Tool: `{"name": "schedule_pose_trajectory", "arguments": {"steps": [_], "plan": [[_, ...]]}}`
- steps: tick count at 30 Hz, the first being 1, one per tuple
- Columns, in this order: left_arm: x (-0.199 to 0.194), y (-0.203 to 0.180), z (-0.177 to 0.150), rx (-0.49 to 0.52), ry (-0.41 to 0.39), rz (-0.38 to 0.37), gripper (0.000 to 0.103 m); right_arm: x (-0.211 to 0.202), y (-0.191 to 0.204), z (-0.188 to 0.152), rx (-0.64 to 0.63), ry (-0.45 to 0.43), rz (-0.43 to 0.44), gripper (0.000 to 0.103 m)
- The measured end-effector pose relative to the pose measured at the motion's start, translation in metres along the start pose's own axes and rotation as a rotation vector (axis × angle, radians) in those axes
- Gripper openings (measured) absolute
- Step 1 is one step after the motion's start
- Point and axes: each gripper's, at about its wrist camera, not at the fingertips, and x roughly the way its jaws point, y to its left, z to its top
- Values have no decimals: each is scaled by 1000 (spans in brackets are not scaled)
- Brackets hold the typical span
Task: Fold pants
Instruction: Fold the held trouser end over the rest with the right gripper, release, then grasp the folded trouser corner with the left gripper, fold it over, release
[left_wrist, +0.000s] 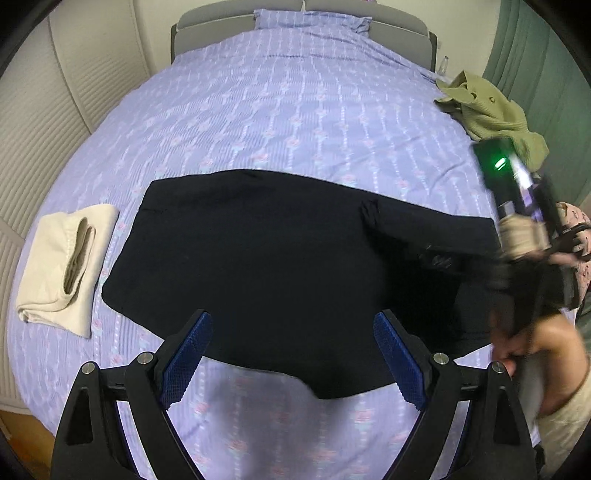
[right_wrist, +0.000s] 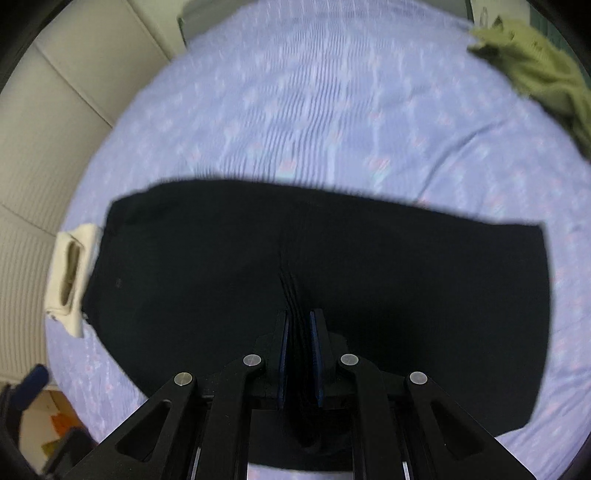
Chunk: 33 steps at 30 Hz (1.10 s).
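Observation:
Black pants (left_wrist: 258, 254) lie spread across the lilac bed (left_wrist: 280, 118), also in the right wrist view (right_wrist: 369, 280). My left gripper (left_wrist: 293, 328) is open and empty, its blue pads above the near edge of the pants. My right gripper (right_wrist: 298, 325) is shut on a pinched ridge of the black pants fabric and lifts it a little. In the left wrist view the right gripper's body (left_wrist: 517, 206) shows blurred at the right end of the pants.
A folded cream garment (left_wrist: 62, 262) lies left of the pants, also in the right wrist view (right_wrist: 70, 277). A crumpled olive green garment (left_wrist: 491, 107) sits at the bed's far right. Pillows and a headboard are at the back. White closet doors stand left.

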Motion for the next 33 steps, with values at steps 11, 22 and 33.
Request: {"name": "schedule_pose_trajectory", "arguments": {"steps": [11, 22, 33], "plan": [[22, 73, 10, -51, 23, 8, 90, 50, 16, -18, 95, 164, 55, 30], [39, 178, -9, -264, 62, -17, 90, -24, 90, -34, 23, 12, 24, 67], [84, 251, -45, -507, 59, -133, 89, 8, 159, -22, -144, 27, -146, 68]]}}
